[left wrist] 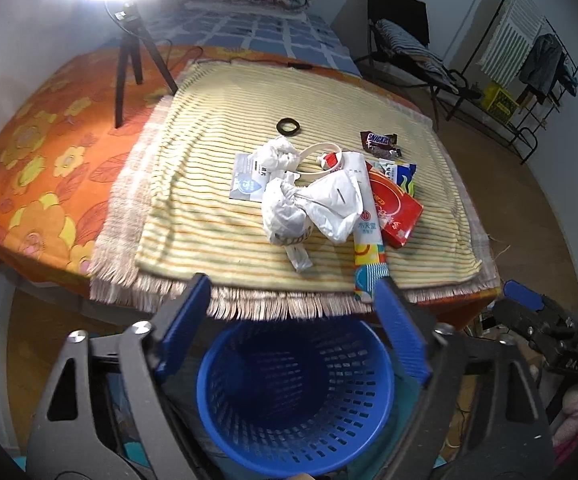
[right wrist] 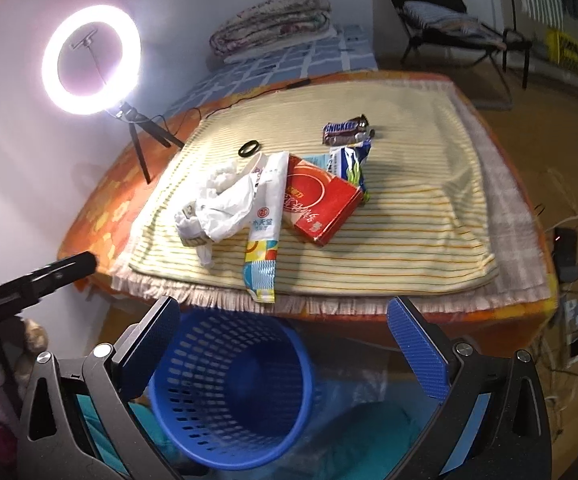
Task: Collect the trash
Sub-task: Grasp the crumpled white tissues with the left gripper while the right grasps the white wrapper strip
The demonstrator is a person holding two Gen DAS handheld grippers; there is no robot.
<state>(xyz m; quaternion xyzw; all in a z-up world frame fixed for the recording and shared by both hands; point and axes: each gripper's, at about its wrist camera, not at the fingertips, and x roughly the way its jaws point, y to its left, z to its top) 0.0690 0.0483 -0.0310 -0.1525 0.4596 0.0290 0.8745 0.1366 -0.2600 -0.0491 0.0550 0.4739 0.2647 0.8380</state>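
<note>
Trash pile sits mid-table on the striped yellow cloth (left wrist: pixel 249 128): crumpled white paper (left wrist: pixel 289 208), red box (left wrist: pixel 395 208) tilted on a long white-and-colored wrapper (left wrist: pixel 367 236) reaching the fringe edge, Snickers wrapper (left wrist: pixel 379 140) a bit behind, blue-white packet (left wrist: pixel 247 184) under tissue. Blue mesh basket (left wrist: pixel 295 396) stands on the floor just below the table edge; nothing visible inside it. Left gripper (left wrist: pixel 293 296) wide apart, holding nothing, above the basket. Right gripper (right wrist: pixel 283 316) also spread wide, holding nothing, touching nothing. Black ring (left wrist: pixel 287 126) lies behind the pile. Ring light (right wrist: pixel 91 60) on tripod at far left corner.
</note>
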